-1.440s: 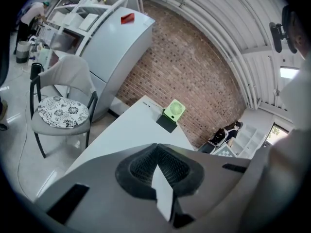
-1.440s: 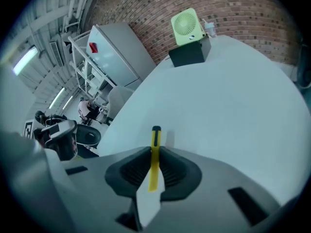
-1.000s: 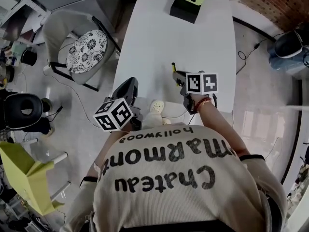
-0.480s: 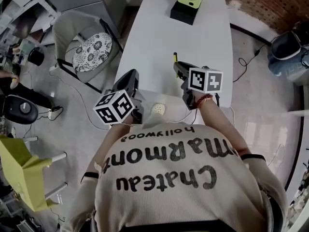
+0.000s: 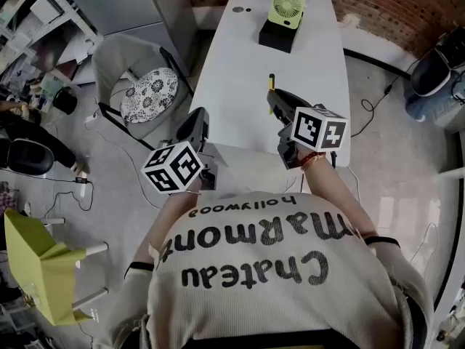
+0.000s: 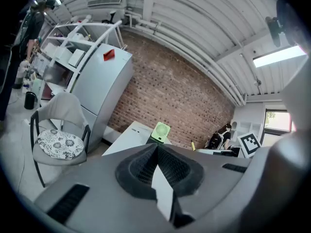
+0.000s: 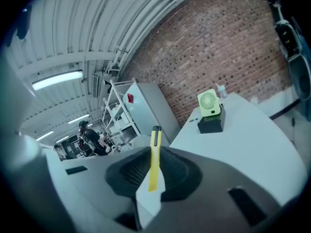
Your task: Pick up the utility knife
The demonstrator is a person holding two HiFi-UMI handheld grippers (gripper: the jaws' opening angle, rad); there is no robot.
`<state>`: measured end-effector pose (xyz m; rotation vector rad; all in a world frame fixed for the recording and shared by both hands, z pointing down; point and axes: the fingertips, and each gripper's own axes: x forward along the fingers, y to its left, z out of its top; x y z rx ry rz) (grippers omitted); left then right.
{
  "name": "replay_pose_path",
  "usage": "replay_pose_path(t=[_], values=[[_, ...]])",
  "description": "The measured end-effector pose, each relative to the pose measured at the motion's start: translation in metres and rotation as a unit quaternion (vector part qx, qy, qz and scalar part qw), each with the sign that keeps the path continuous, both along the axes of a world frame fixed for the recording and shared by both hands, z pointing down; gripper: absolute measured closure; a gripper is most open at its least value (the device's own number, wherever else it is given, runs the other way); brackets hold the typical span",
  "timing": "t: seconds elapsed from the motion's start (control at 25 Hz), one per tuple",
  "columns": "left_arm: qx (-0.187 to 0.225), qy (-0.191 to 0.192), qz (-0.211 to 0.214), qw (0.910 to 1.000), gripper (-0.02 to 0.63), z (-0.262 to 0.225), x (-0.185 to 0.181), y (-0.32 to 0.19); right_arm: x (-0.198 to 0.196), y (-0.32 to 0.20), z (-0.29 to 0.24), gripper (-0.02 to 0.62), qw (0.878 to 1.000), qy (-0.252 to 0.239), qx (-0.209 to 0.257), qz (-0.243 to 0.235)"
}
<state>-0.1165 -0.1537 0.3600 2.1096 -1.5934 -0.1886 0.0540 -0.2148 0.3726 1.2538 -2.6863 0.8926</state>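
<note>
The yellow utility knife [image 7: 154,155] stands between the pads of my right gripper [image 7: 152,174], which is shut on it; its dark-capped end points up and away. In the head view the knife [image 5: 272,83] pokes out ahead of the right gripper [image 5: 275,99], held above the near part of the white table [image 5: 240,64]. My left gripper [image 5: 197,119] hovers at the table's near left corner. In the left gripper view its pads [image 6: 146,165] meet at the tips of the left gripper [image 6: 156,149], with nothing between them.
A green fan [image 5: 285,7] on a black box stands at the table's far end. A grey chair with a patterned cushion [image 5: 149,93] sits left of the table, and a yellow chair [image 5: 36,264] at lower left. Cables lie on the floor at right.
Both grippers have risen. The right one has lifted the knife up from just over the table's near end, and its nose has tipped up. The left stayed shut.
</note>
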Motion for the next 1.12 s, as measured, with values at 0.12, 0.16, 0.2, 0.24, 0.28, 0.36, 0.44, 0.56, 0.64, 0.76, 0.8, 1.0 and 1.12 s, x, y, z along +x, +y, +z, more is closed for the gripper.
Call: replay_pose_path(t=[0.12, 0.16, 0.2, 0.24, 0.28, 0.36, 0.44, 0.56, 0.64, 0.76, 0.8, 1.0, 1.12], values=[[0.014, 0.000, 0.008, 0.9999, 0.604, -0.013, -0.007, 0.001, -0.005, 0.004, -0.018, 0.537, 1.000, -0.010, 0.025, 0.011], [0.020, -0.001, 0.012, 0.9997, 0.604, -0.016, -0.010, 0.002, -0.007, 0.005, -0.023, 0.537, 0.999, -0.013, 0.033, 0.017], [0.024, -0.002, 0.016, 0.9996, 0.604, -0.019, -0.014, 0.003, -0.009, 0.007, -0.028, 0.537, 0.999, -0.015, 0.042, 0.024], [0.026, 0.000, 0.020, 0.9995, 0.604, -0.021, -0.018, 0.004, -0.012, 0.009, -0.032, 0.537, 0.998, -0.016, 0.049, 0.032], [0.026, 0.004, 0.024, 0.9994, 0.604, -0.023, -0.022, 0.005, -0.015, 0.011, -0.036, 0.537, 0.997, -0.016, 0.057, 0.040], [0.026, 0.013, 0.036, 0.9989, 0.604, -0.027, -0.030, 0.007, -0.022, 0.015, -0.045, 0.537, 0.996, -0.015, 0.071, 0.058], [0.028, 0.011, 0.052, 0.9982, 0.604, -0.032, -0.038, 0.009, -0.029, 0.020, -0.054, 0.537, 0.993, -0.016, 0.083, 0.077], [0.038, -0.002, 0.072, 0.9966, 0.604, -0.044, -0.049, 0.012, -0.039, 0.030, -0.065, 0.537, 0.990, -0.014, 0.096, 0.104], [0.048, -0.007, 0.086, 0.9951, 0.604, -0.049, -0.054, 0.014, -0.046, 0.038, -0.065, 0.535, 0.988, -0.008, 0.101, 0.119], [0.061, -0.014, 0.107, 0.9923, 0.604, -0.055, -0.059, 0.019, -0.058, 0.051, -0.062, 0.535, 0.986, 0.001, 0.098, 0.134], [0.065, -0.018, 0.114, 0.9911, 0.604, -0.057, -0.061, 0.022, -0.062, 0.055, -0.062, 0.535, 0.986, 0.005, 0.098, 0.136], [0.074, -0.030, 0.143, 0.9866, 0.604, -0.063, -0.074, 0.039, -0.083, 0.078, -0.062, 0.534, 0.984, 0.026, 0.098, 0.148], [0.070, -0.030, 0.152, 0.9855, 0.604, -0.056, -0.082, 0.050, -0.091, 0.094, -0.057, 0.534, 0.982, 0.034, 0.097, 0.156]])
